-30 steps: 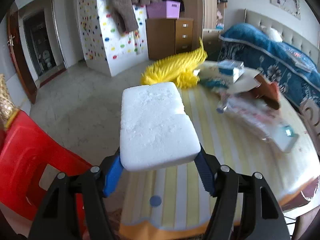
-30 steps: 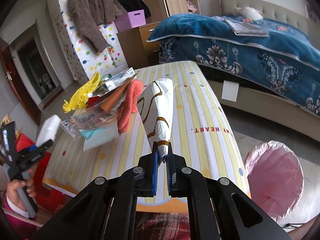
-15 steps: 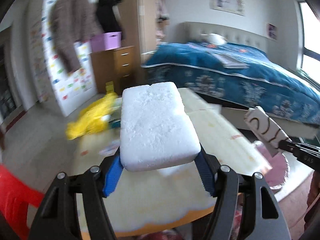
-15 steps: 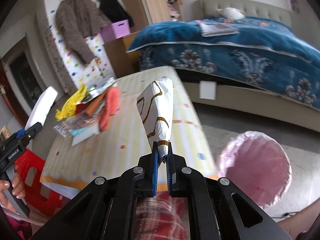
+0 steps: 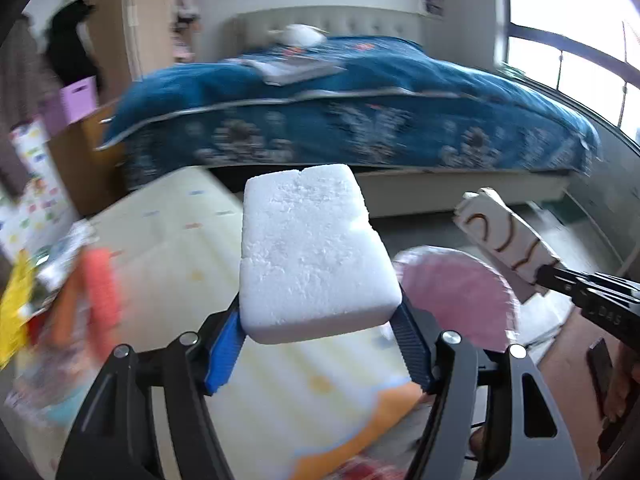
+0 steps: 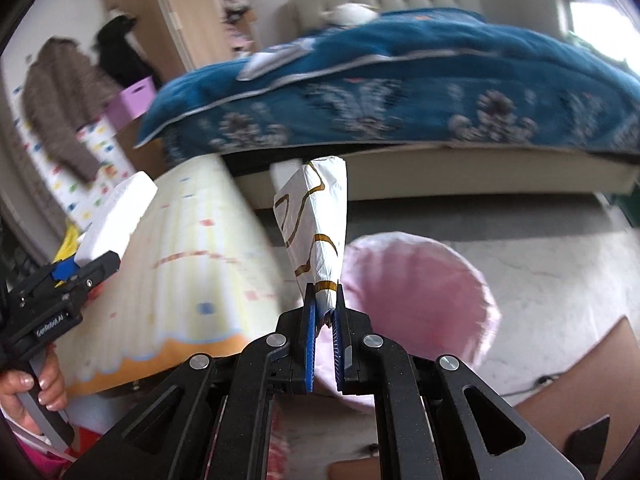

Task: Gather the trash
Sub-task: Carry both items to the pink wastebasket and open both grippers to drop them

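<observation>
My left gripper (image 5: 320, 336) is shut on a white foam block (image 5: 312, 252), held over the striped table's (image 5: 176, 248) near corner; the block also shows in the right wrist view (image 6: 116, 216). My right gripper (image 6: 323, 312) is shut on a white wrapper with gold lines (image 6: 316, 224), held beside and above a pink-lined trash bin (image 6: 416, 300) on the floor. From the left wrist view the wrapper (image 5: 500, 240) is right of the bin (image 5: 456, 292). A blurred pile of trash (image 5: 56, 292) lies on the table's left.
A bed with a blue cover (image 5: 360, 112) runs across the back. A wooden dresser with a purple box (image 6: 136, 100) and hanging coats (image 6: 64, 108) stand at the back left. Bare grey floor (image 6: 540, 264) lies between the bin and the bed.
Both grippers have swung right, away from the table's trash pile toward the pink bin. The bin now sits closer and larger in both views. Each gripper still holds its item.
</observation>
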A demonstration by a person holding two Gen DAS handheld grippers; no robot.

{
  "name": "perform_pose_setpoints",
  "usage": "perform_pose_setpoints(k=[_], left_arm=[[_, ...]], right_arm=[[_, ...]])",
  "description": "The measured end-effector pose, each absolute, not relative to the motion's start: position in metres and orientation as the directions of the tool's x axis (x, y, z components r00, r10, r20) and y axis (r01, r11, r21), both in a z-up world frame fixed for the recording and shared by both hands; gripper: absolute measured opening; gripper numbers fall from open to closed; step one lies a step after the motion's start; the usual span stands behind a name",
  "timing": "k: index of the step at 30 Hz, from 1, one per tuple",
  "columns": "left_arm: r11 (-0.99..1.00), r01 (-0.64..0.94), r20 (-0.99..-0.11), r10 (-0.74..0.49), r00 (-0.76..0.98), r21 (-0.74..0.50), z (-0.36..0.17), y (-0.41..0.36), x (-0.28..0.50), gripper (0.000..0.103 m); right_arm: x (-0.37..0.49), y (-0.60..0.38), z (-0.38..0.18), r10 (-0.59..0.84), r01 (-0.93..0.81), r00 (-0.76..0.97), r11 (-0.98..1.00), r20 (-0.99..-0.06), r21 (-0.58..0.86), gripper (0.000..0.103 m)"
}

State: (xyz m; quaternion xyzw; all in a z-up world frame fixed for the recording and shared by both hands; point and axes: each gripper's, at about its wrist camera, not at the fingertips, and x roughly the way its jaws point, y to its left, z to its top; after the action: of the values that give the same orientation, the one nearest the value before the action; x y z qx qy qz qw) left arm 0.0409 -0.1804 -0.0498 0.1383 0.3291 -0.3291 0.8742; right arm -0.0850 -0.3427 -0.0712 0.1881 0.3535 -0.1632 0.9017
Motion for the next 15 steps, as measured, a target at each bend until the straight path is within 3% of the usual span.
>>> perform_pose_setpoints(k=[9, 11, 13, 15], left_arm=[[0.607, 0.795, -0.711, -0.561, 0.424, -0.004, -0.080, -0.269, 0.042, 0.069], [0.584, 0.812, -0.721, -0.569, 0.395, -0.017, -0.084, -0.280, 0.045, 0.080], [0.585, 0.811, -0.718, -0.571, 0.397, -0.017, -0.085, -0.285, 0.048, 0.089], [0.597, 0.802, -0.721, -0.568, 0.398, -0.027, -0.085, -0.282, 0.051, 0.090]], right_arm=[[-0.088, -0.392, -0.104, -0.192, 0.521, 0.635, 0.822, -0.748, 0.231, 0.011], [-0.085, -0.397, -0.111, -0.188, 0.527, 0.623, 0.818, -0.759, 0.229, 0.014], [-0.082, -0.401, -0.119, -0.192, 0.546, 0.600, 0.808, -0.776, 0.222, 0.034], [-0.082, -0.401, -0.122, -0.200, 0.558, 0.588, 0.801, -0.783, 0.215, 0.038]])
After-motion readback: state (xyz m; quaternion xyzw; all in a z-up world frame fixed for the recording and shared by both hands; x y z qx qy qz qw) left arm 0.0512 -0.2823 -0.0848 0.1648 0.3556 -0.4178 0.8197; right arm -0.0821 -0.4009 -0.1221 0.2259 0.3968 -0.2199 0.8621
